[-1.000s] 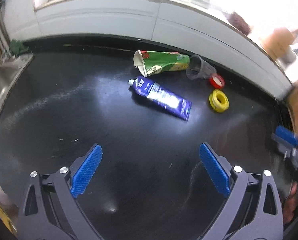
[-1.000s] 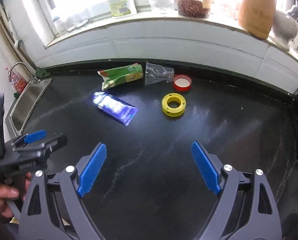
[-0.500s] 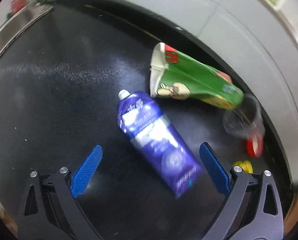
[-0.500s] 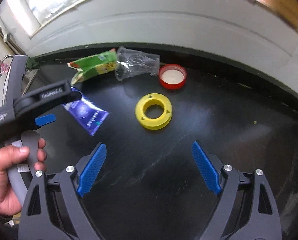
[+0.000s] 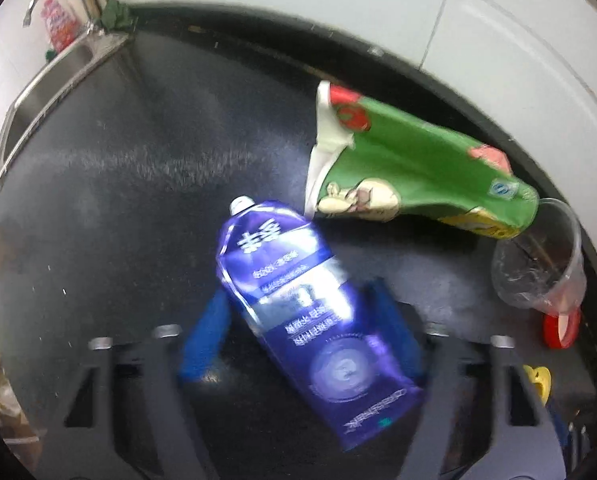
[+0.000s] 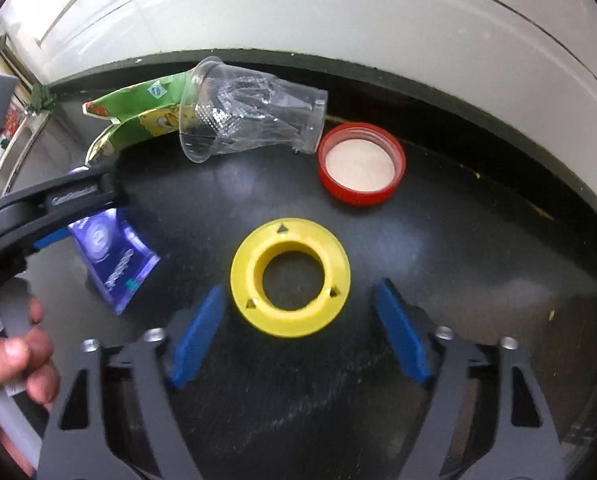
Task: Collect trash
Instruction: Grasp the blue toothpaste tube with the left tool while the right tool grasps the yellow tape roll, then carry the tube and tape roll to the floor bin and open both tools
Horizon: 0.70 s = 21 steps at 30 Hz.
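Note:
A blue pouch point(image 5: 306, 304) lies flat on the black counter, its lower half between the blue pads of my open left gripper point(image 5: 302, 332). A green carton point(image 5: 414, 176) lies behind it, touching a clear plastic cup point(image 5: 538, 260) on its side. A red lid point(image 5: 560, 330) sits beyond the cup. In the right wrist view, my open right gripper point(image 6: 298, 328) straddles a yellow ring point(image 6: 290, 278). The cup point(image 6: 254, 120), the red lid point(image 6: 360, 164), the carton point(image 6: 138, 116) and the pouch point(image 6: 114, 256) lie further back. The left gripper's body covers part of the pouch there.
A steel sink point(image 5: 50, 96) with a tap is at the counter's far left. A white tiled wall point(image 6: 338, 20) runs along the back edge. The person's hand point(image 6: 14, 352) holds the left gripper's handle at the lower left of the right wrist view.
Both grippers have moved forward and down. The left one now has the blue pouch between its pads and its jaws have narrowed. The right one now has the yellow ring between its pads.

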Available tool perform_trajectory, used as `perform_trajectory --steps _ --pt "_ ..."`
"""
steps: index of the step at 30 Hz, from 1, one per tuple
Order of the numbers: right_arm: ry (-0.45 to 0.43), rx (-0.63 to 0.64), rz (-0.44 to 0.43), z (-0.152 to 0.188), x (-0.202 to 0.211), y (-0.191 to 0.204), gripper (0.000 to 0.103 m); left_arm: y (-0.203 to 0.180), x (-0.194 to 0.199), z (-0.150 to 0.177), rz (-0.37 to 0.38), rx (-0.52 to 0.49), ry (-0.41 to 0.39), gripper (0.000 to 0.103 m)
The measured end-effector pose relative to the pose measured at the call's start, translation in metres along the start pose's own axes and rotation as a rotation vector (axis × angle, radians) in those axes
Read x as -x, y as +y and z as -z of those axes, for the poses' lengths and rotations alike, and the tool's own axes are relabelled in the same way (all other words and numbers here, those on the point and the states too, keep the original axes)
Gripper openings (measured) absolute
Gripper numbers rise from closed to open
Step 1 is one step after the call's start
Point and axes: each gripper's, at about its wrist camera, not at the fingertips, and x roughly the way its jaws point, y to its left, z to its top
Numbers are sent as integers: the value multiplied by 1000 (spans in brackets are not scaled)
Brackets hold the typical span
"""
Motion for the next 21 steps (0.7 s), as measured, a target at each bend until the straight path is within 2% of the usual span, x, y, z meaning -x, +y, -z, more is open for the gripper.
perform_trajectory --steps 1,2,3,4,7,13,17,21 --pt "-3 9 1 -1 0 1 57 2 2 0 21 -7 -1 47" --pt "-4 17 -3 -2 1 3 55 4 4 -1 43 -11 3 43" --pt "-5 21 -7 -4 -1 2 55 6 6 0 67 -19 7 25" --pt "-6 29 -7 -4 0 4 55 8 7 0 109 -41 20 13" --pt "-18 35 -7 0 6 6 54 16 9 1 164 -71 48 8" --pt "-46 27 0 13 31 18 54 50 20 12 260 -159 77 6" --pt "-63 5 0 27 51 26 54 76 40 19 295 -235 56 6" --pt "-85 -8 5 41 72 37 54 95 62 26 293 -312 8 6"
